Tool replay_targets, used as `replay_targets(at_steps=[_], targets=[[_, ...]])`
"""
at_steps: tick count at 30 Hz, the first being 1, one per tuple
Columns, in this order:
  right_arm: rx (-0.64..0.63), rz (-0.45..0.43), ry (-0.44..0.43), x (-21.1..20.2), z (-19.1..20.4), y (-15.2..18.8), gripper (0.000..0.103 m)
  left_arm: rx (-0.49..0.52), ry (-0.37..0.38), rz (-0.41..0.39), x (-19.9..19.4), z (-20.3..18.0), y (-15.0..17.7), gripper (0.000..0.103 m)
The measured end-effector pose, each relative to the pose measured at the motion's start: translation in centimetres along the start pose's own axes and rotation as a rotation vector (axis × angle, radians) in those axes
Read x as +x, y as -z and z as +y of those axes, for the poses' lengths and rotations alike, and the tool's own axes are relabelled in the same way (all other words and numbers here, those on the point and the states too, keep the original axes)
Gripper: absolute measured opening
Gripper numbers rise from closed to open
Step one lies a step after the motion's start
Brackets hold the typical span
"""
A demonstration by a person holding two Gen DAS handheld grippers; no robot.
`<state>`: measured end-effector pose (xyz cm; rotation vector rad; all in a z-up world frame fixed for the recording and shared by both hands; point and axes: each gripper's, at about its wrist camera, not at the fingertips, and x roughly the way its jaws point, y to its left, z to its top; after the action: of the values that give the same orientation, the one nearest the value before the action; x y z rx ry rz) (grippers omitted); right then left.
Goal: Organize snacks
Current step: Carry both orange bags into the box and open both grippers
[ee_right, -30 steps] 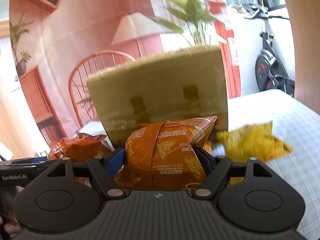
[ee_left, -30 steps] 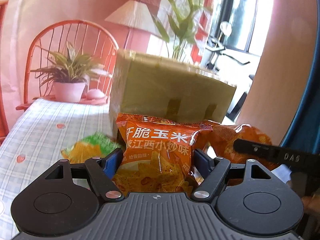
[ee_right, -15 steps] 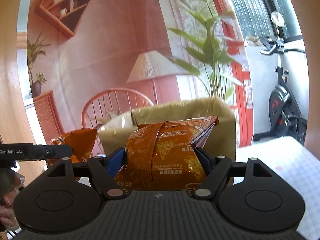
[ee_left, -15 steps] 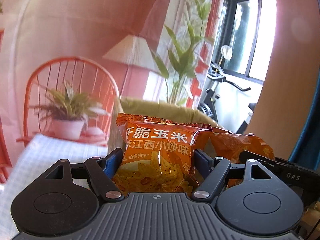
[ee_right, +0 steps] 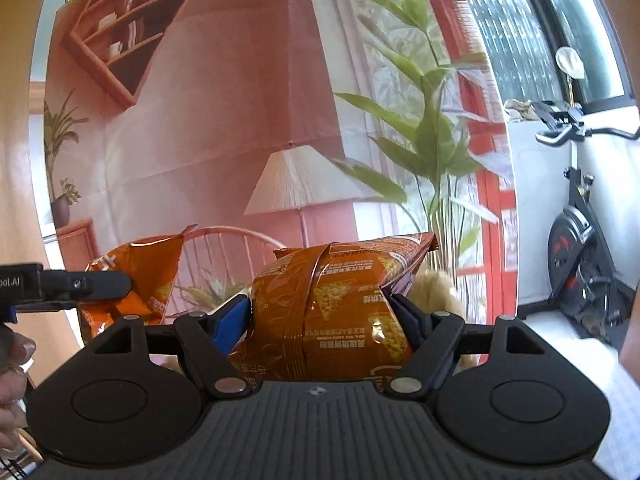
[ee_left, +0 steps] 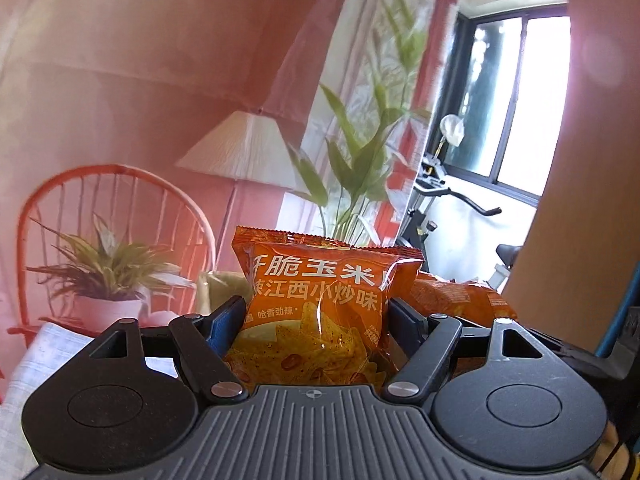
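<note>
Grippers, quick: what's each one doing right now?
Left gripper: closed on an orange chip bag, front side showing.
Right gripper: closed on another orange chip bag, back seam showing.

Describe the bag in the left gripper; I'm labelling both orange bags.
Start at the white lampshade. Directly below, the left gripper is clamped on an orange snack bag. Its front faces the camera with big white characters, whereas the right gripper's bag shows small print.

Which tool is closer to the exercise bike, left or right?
Right. The right tool, gripping an orange snack bag, has the exercise bike close on its right. The left tool, holding a second snack bag, sits beyond it, farther from the bike.
</note>
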<state>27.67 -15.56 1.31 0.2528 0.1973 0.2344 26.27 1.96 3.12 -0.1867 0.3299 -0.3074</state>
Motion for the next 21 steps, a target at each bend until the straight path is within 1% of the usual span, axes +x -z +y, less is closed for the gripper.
replay_targets(at_steps=[3, 5, 9, 11, 14, 17, 19, 21], targets=[[-0.043, 0.016, 0.019, 2.7, -0.6, -1.0, 0.077, -0.01, -0.041, 0.038, 3.5, 0.1, -1.2, 0.079], [-0.059, 0.044, 0.029, 4.7, -1.2, -1.2, 0.077, 0.002, -0.063, 0.07, 5.6, 0.1, -1.6, 0.079], [-0.019, 0.13, 0.034, 8.2, -3.0, -0.9, 0.077, 0.048, -0.097, 0.137, 9.4, -0.2, -1.5, 0.079], [0.004, 0.169, 0.034, 9.5, -3.8, -0.5, 0.077, 0.053, -0.107, 0.169, 11.0, 0.1, -1.2, 0.079], [0.016, 0.215, 0.035, 11.0, -4.6, 0.2, 0.077, 0.049, -0.121, 0.219, 13.0, 0.6, -0.3, 0.079], [0.019, 0.26, 0.028, 11.9, -4.9, 1.1, 0.077, 0.079, -0.138, 0.25, 14.6, 0.7, 0.4, 0.079], [0.014, 0.28, 0.033, 12.3, -5.0, 1.5, 0.078, 0.085, -0.133, 0.271, 15.1, 0.7, 0.5, 0.078], [0.013, 0.291, 0.041, 12.5, -5.0, 1.7, 0.078, 0.085, -0.108, 0.28, 15.8, 0.5, 0.3, 0.079]])
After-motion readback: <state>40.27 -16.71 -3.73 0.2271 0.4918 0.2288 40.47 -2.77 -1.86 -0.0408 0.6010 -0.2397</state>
